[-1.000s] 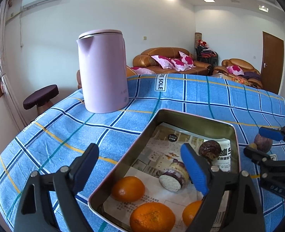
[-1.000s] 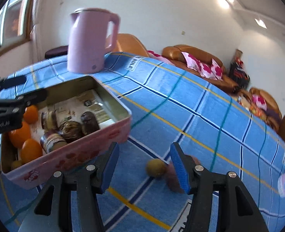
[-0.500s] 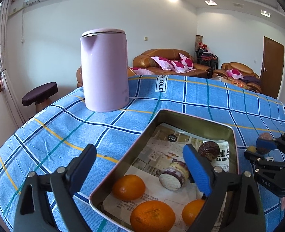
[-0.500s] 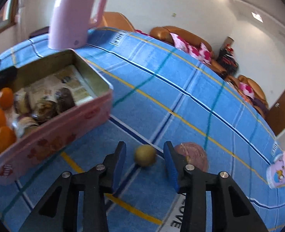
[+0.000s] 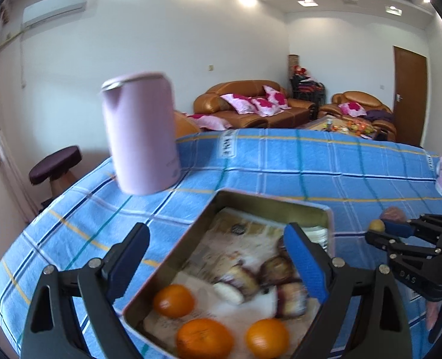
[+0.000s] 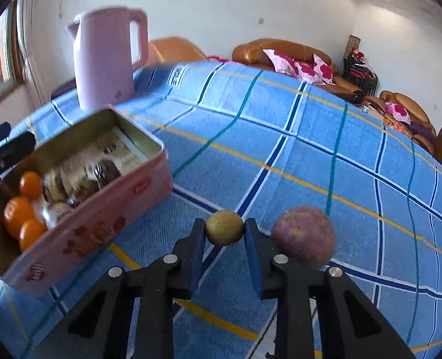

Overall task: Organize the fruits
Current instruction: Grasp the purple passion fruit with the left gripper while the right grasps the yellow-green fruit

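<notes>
The right tongs point(image 6: 225, 233) have just been closing and now pinch the small yellow-green fruit point(image 6: 224, 231) between their blue pads, one pad at its 9 o'clock side and one at its 3 o'clock, right across its widest part. It looks light, round and smooth-skinned, so it would likely roll or squirt out of an off-centre hold; the grip on the middle seems the safe one, and only gentle pressure should be needed, since a ripe fruit may bruise. It sits low over the blue checked tabletop point(image 6: 296, 137); whether it is off the cloth yet, I cannot tell. Just beside the right pad, at 3 o'clock, lies a larger purple-brown fruit point(image 6: 304, 236), probably heavier and wider to span. At 9 o'clock from the tongs stands the pink tin point(image 6: 95, 233), holding oranges point(image 6: 17, 211) and dark fruits on paper. A pink kettle point(image 6: 104, 62) stands beyond, at 11 o'clock.

The left tongs point(image 5: 218, 257) stand wide open and empty over the tin's near end.
</notes>
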Tool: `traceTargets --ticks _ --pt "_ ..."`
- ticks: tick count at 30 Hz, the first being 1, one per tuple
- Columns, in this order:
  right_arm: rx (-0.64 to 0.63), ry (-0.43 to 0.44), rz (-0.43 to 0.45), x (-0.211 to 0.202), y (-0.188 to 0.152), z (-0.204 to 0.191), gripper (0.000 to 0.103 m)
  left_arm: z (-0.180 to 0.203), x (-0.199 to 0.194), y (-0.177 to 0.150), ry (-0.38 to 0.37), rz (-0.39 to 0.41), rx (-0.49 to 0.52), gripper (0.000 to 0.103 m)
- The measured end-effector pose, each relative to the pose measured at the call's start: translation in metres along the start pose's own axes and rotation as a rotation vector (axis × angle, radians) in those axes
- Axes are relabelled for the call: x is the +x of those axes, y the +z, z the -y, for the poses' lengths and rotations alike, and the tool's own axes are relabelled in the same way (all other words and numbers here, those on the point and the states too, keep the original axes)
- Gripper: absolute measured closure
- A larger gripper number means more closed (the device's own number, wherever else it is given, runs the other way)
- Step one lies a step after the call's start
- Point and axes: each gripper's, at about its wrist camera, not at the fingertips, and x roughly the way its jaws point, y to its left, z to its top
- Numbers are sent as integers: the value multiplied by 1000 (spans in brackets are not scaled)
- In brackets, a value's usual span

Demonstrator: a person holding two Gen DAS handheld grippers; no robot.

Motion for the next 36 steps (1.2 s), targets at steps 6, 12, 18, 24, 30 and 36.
traceTargets --ticks 6,12,18,24,30,36 --pt "93 -16 90 -17 5 31 75 41 2 19 -78 -16 50 10" --pt "228 66 145 -29 0 68 75 82 19 23 -136 -76 81 10" --pt "289 -24 189 -43 -5 98 75 123 27 23 -198 -119 119 10" --pt "343 -106 158 -40 -15 123 75 159 44 21 -265 -167 158 10" --pt "367 -146 112 -32 -22 132 75 183 66 17 -342 -235 168 11" --pt "398 -175 100 -33 -27 142 75 197 73 15 -377 -240 195 11"
